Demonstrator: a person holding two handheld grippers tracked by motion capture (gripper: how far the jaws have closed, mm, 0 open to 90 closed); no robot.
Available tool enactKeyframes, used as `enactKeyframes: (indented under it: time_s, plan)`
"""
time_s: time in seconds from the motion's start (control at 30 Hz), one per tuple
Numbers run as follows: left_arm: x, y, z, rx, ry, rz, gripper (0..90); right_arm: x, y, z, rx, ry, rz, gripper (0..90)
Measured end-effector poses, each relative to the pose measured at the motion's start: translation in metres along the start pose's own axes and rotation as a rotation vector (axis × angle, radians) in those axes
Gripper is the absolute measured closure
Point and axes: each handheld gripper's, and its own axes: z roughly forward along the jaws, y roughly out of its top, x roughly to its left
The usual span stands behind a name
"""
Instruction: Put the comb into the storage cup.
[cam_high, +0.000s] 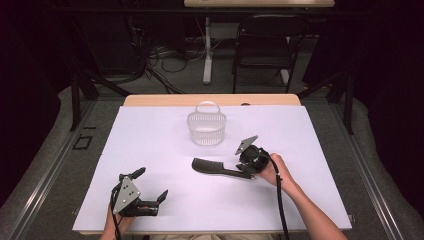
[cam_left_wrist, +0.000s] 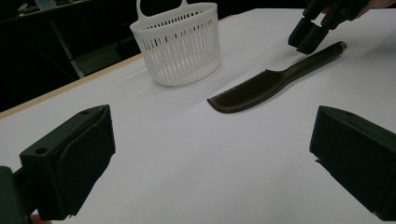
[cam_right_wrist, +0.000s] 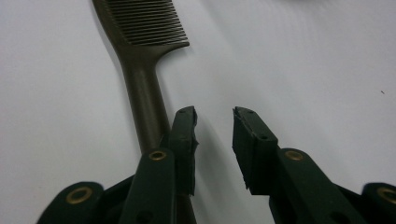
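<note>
Your right tongs (cam_right_wrist: 214, 140) hang parted beside the comb (cam_right_wrist: 140, 70) handle, gripping nothing. Shift them to straddle the handle before squeezing. Your left tongs (cam_left_wrist: 210, 163) rest wide apart and empty.

The white table sheet (cam_high: 210, 195) is lit brightly and evenly from above, while the surroundings are left almost black. Soft shadows are cast beside the comb (cam_right_wrist: 140, 70) and under the basket (cam_left_wrist: 180, 44). Near jaws are slightly blurred in both gripper views; the high view is grainy.
</note>
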Motion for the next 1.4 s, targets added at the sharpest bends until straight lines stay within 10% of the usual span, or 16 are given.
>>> enactKeyframes:
  time_s: [1.03,1.4]
  plan:
    - [-0.001,0.0,0.001,0.001,-0.002,-0.001,0.4,0.01,0.017,-0.016,-0.012,0.009,-0.083,22.6]
    - [0.0,0.0,0.002,0.004,-0.005,-0.001,0.3,0.022,0.027,-0.007,0.035,0.024,-0.151,29.9]
